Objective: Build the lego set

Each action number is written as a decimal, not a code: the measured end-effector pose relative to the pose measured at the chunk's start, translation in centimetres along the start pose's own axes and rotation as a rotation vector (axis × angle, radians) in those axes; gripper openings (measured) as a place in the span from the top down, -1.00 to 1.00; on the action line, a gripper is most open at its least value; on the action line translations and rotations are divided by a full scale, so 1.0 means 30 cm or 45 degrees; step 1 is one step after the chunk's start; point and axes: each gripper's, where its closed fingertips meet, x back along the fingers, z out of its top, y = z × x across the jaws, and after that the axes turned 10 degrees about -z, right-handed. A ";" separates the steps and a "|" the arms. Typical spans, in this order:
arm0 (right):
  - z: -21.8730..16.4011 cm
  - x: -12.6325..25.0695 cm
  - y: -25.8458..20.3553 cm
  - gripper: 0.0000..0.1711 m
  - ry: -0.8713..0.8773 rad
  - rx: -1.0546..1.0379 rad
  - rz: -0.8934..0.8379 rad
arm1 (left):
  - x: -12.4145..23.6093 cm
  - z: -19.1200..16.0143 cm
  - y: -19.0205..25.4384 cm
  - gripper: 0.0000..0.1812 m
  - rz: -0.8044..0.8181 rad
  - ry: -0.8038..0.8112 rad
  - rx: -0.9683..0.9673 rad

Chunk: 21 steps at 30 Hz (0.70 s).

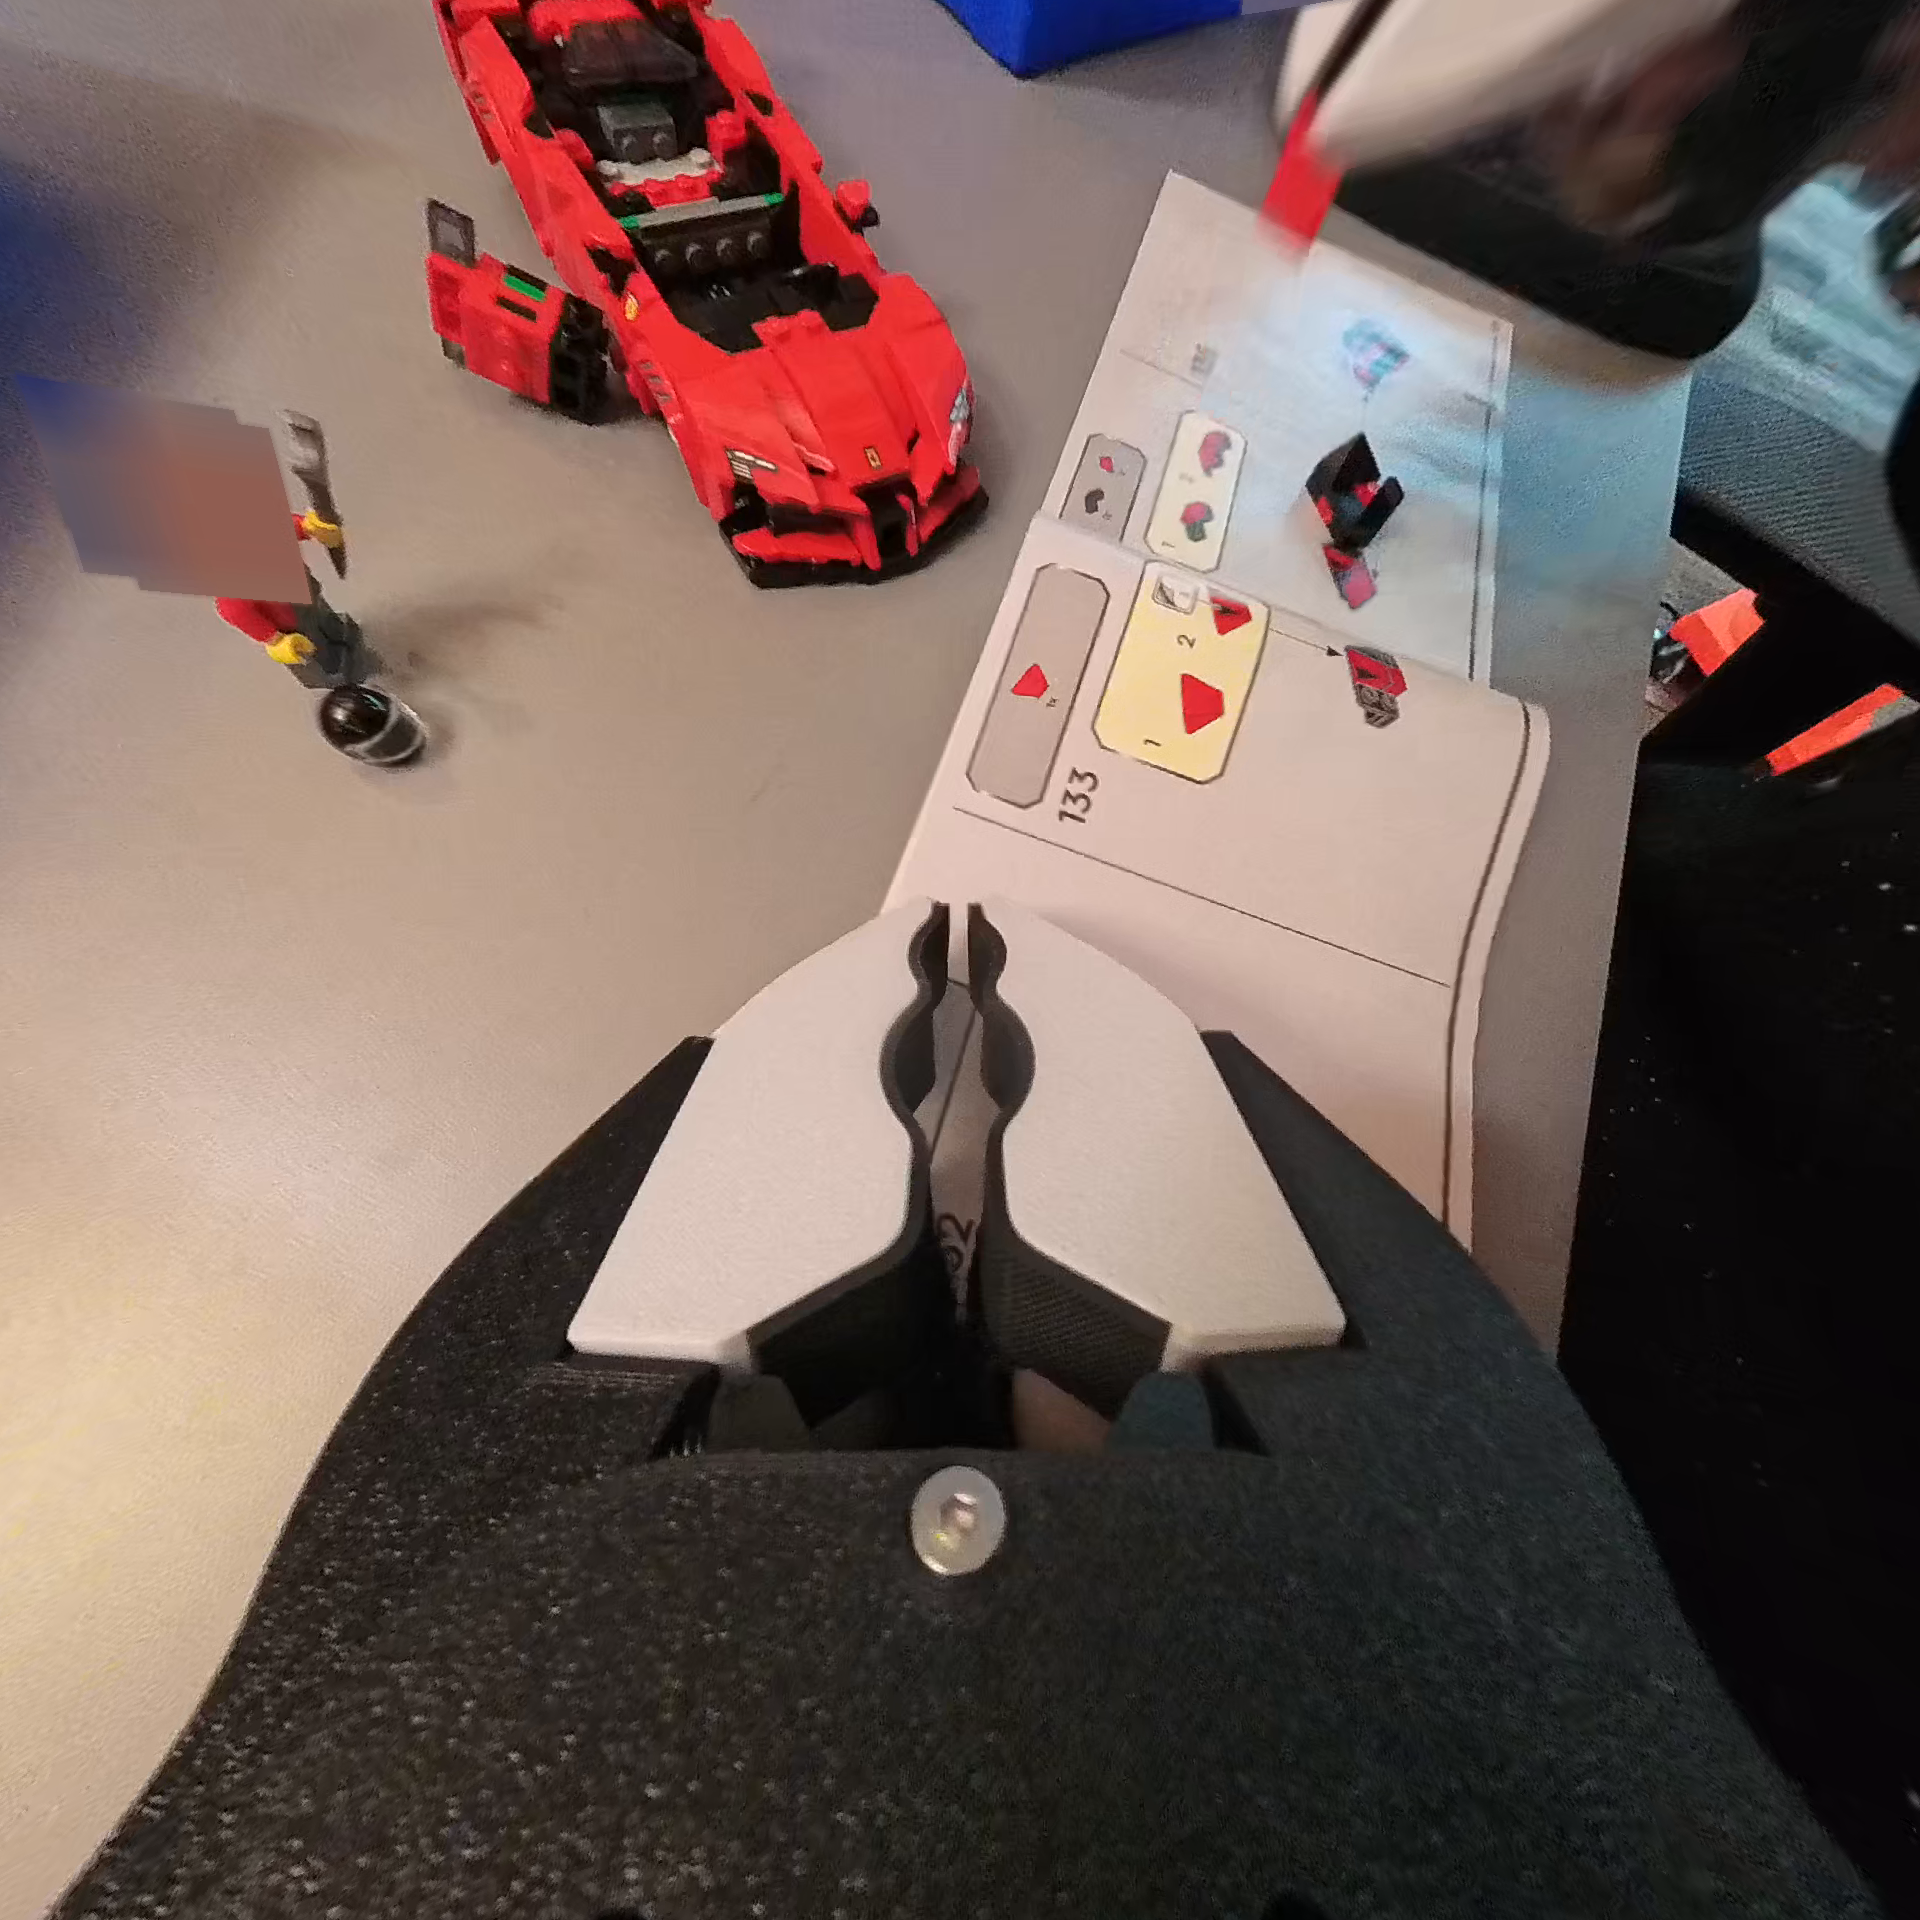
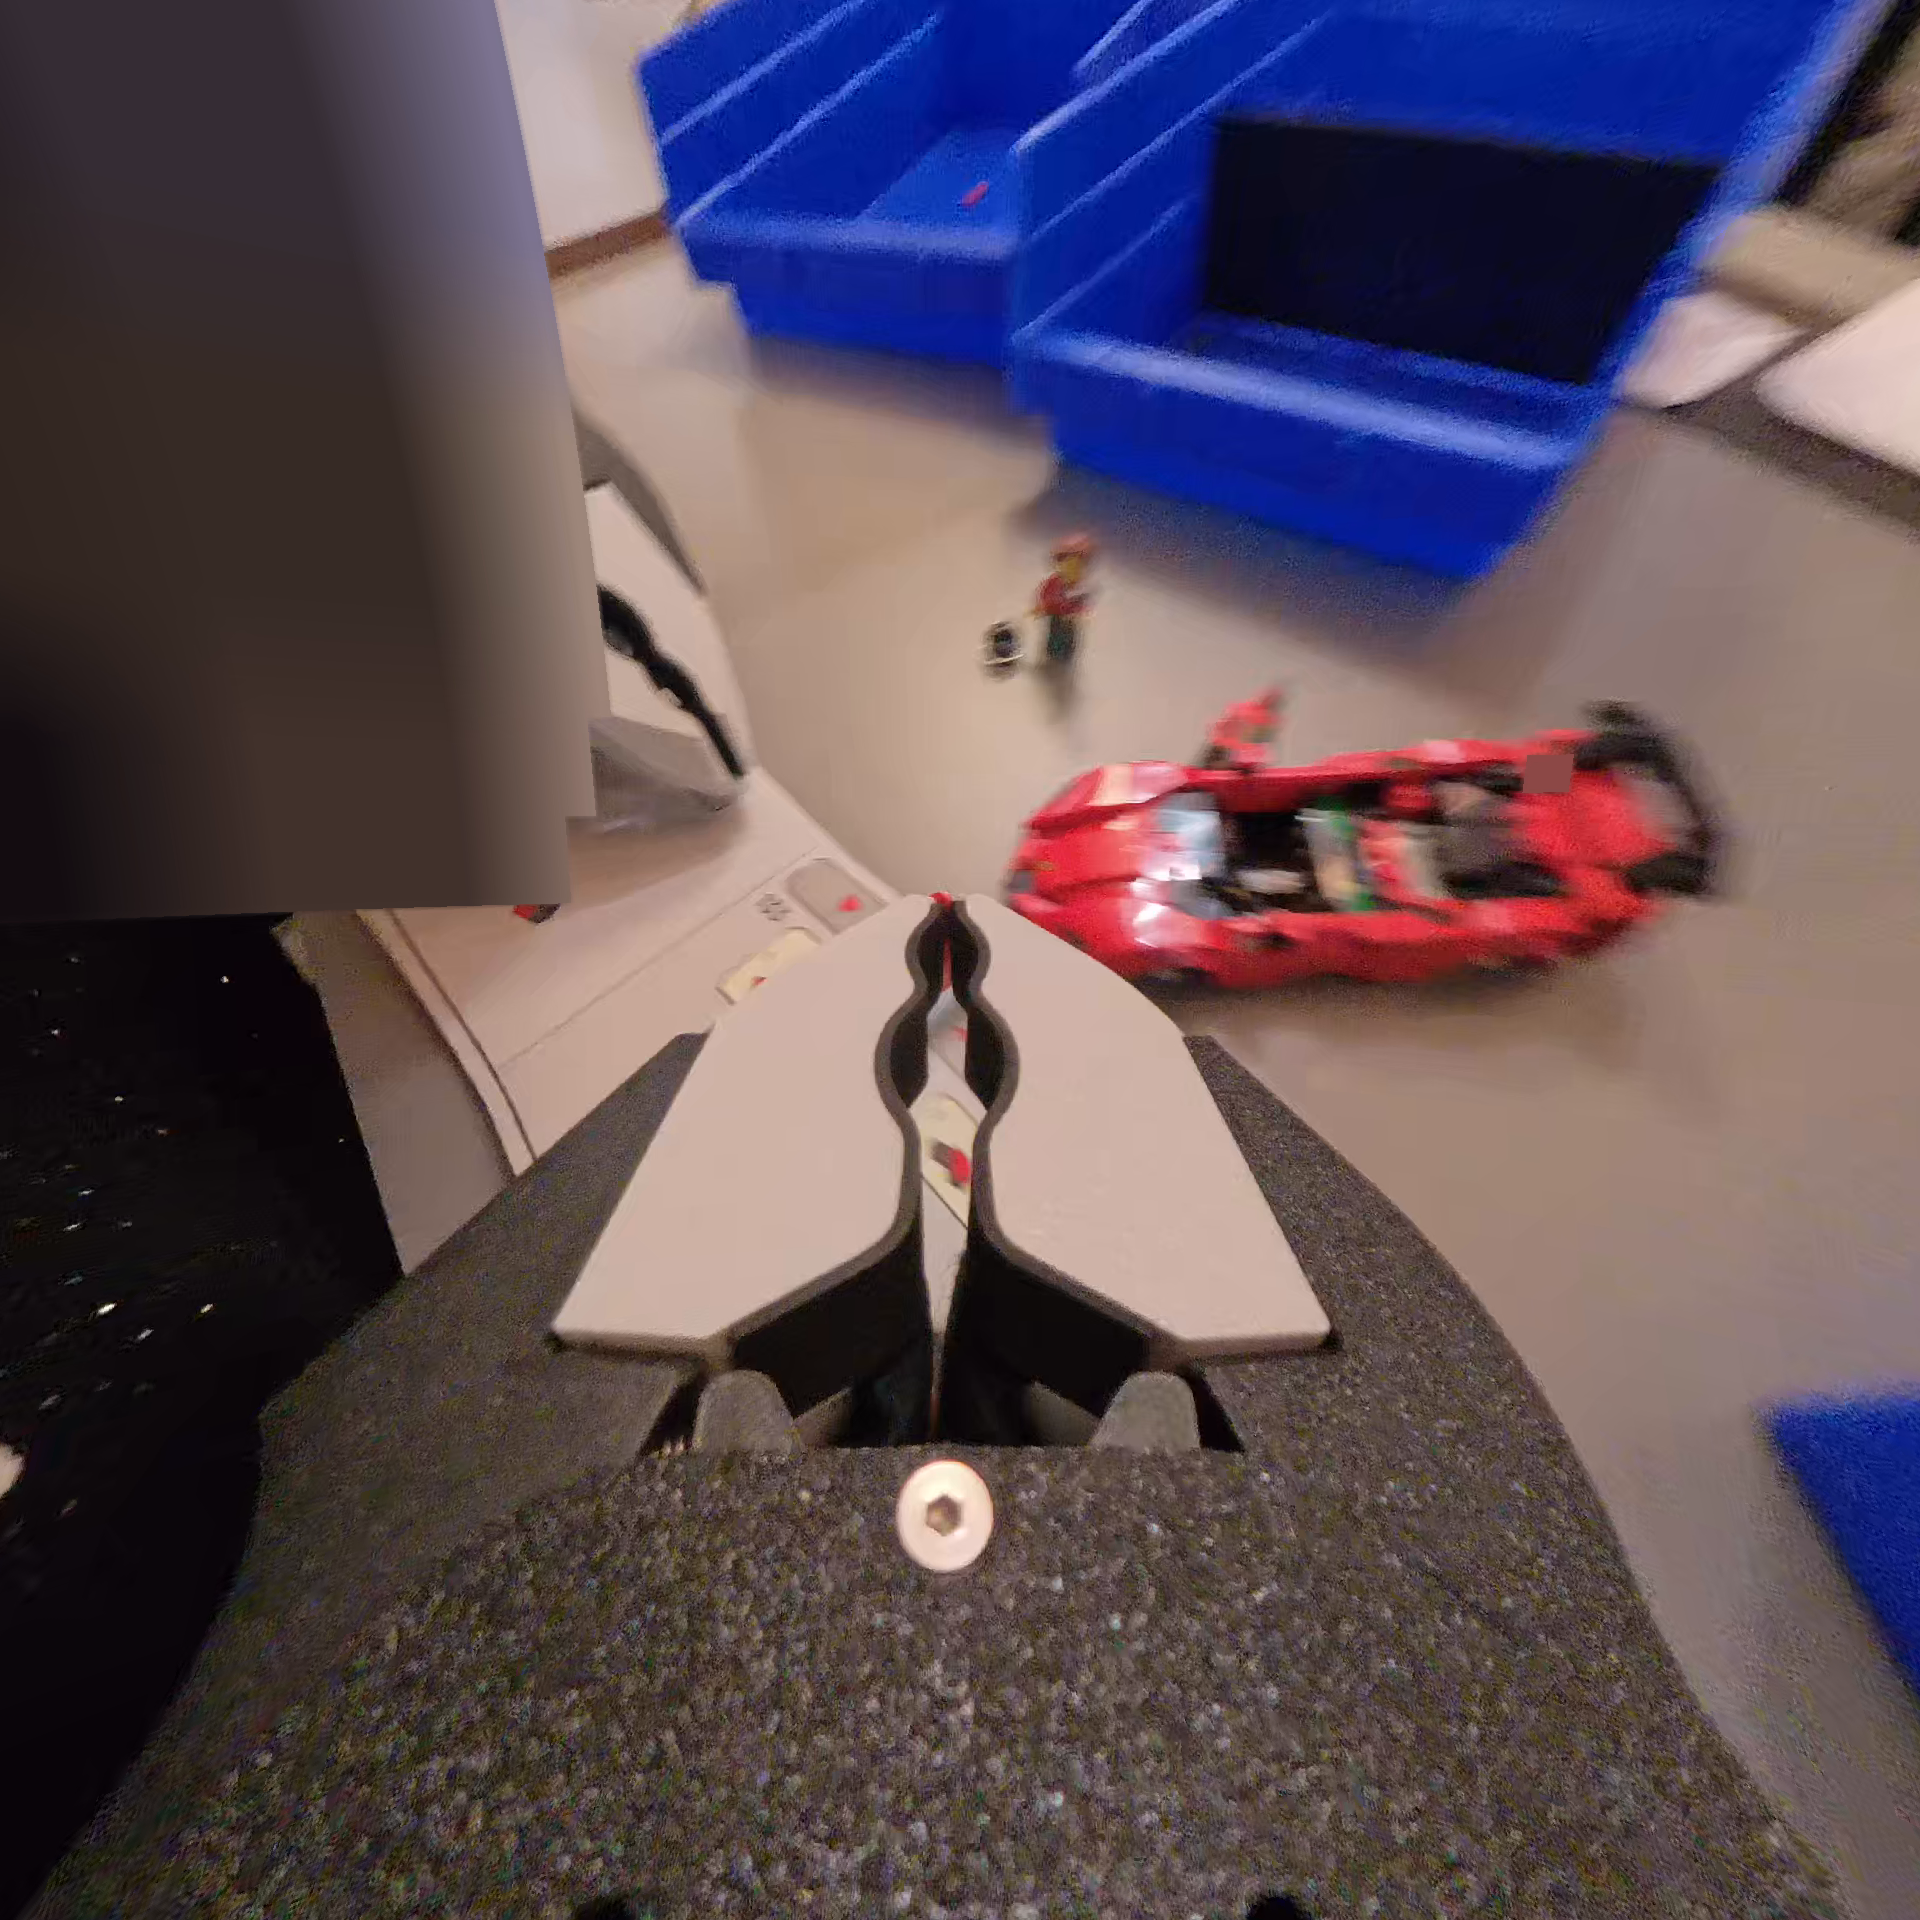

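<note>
Left wrist view: the left claw point(image 1: 958, 914) hangs above the booklet point(image 1: 1247, 831), its jaws together on nothing. The red car point(image 1: 727, 312) stands on the counter point(image 1: 312, 1039) left of the booklet, and a small black-and-red subassembly point(image 1: 1354, 497) rests on the booklet's far page. The right claw point(image 1: 1311, 156), beyond the booklet, pinches a red plate point(image 1: 1294, 192).

Right wrist view: the jaws clamp that plate point(image 2: 941, 930) edge-on, the car point(image 2: 1351, 873) right of the booklet point(image 2: 582, 997). To do it well, I'd match the plate to the page first, then press it on squarely.
</note>
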 end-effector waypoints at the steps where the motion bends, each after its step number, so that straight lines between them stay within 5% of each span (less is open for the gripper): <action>1: 0.015 0.066 0.061 0.99 0.028 -0.019 -0.077 | 0.003 0.008 -0.005 0.97 0.002 0.004 0.002; 11: -0.151 0.697 0.730 0.99 -0.047 -0.079 -0.886 | 0.033 0.152 -0.095 0.97 0.144 0.127 0.062; 17: -0.287 0.718 0.892 0.99 -0.141 -0.161 -0.794 | -0.022 0.273 -0.108 0.97 0.159 0.164 0.082; 21: -0.327 0.719 0.915 0.77 -0.159 -0.171 -0.736 | -0.080 0.349 -0.111 0.97 0.178 0.092 0.021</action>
